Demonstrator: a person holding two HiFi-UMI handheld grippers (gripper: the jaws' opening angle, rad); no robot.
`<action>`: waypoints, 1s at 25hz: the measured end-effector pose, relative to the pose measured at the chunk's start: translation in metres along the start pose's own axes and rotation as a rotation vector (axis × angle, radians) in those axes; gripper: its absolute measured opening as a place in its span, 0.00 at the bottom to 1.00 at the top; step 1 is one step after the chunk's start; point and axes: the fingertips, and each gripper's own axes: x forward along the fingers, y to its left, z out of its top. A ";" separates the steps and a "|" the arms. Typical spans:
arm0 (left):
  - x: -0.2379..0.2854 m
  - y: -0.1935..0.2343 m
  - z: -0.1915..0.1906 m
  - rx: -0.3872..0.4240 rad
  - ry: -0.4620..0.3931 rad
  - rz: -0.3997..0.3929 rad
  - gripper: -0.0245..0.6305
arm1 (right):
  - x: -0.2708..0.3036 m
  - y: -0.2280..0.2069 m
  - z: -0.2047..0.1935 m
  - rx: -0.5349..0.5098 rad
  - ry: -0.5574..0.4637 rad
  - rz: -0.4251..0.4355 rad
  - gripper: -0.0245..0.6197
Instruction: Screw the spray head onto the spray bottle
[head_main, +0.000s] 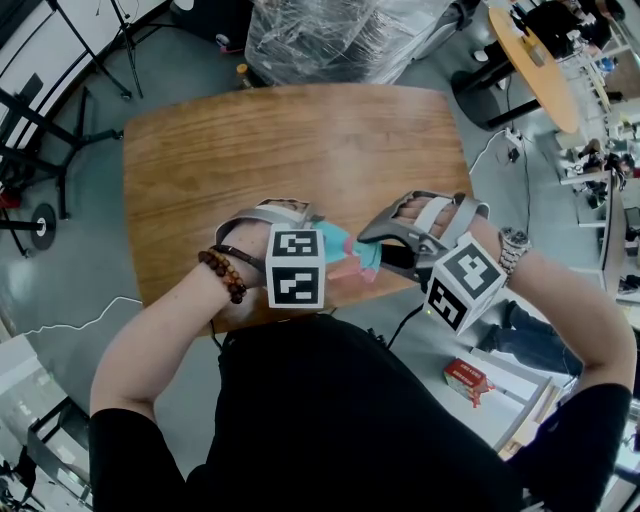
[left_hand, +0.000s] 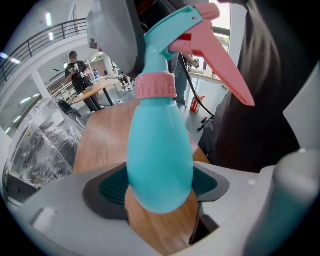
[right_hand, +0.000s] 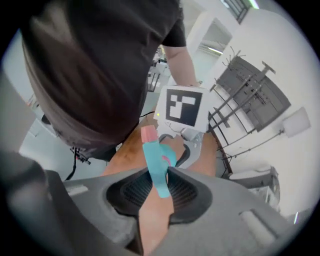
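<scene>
- The left gripper (left_hand: 159, 186) has its fingers (left_hand: 112, 187) set wide around the rounded lower body of the spray bottle (left_hand: 160, 155), one pad on each side. It holds the bottle above the near edge of the wooden surface (head_main: 300, 150).
- That body is smooth and bulging. If twisting force comes through the neck, the bottle could turn inside the pads along with the head, so the thread would never tighten.
- The pink collar (left_hand: 156, 86) sits on the bottle's neck. I cannot tell how far it is threaded. If it is skewed, further turning may cross-thread it.
- The spray head (right_hand: 156, 165) points its pink trigger (left_hand: 225, 70) out to one side, and a wide turn could knock it against the left gripper.
- The right gripper (right_hand: 160, 192) has its fingers (right_hand: 187, 192) narrowed onto the head's slim teal top. This is a thin hold, so the pads may slip or lever the head sideways.
- If either grip loosens, the bottle could drop past the surface's edge.
</scene>
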 end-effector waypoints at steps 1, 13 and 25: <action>0.000 0.003 -0.001 -0.009 -0.002 0.015 0.65 | 0.000 -0.002 -0.001 0.073 -0.010 0.001 0.17; 0.001 0.039 -0.010 -0.083 0.022 0.246 0.65 | 0.010 -0.025 -0.029 0.948 -0.132 0.021 0.17; 0.007 0.060 -0.010 -0.184 0.007 0.387 0.65 | 0.009 -0.037 -0.050 1.708 -0.269 0.000 0.18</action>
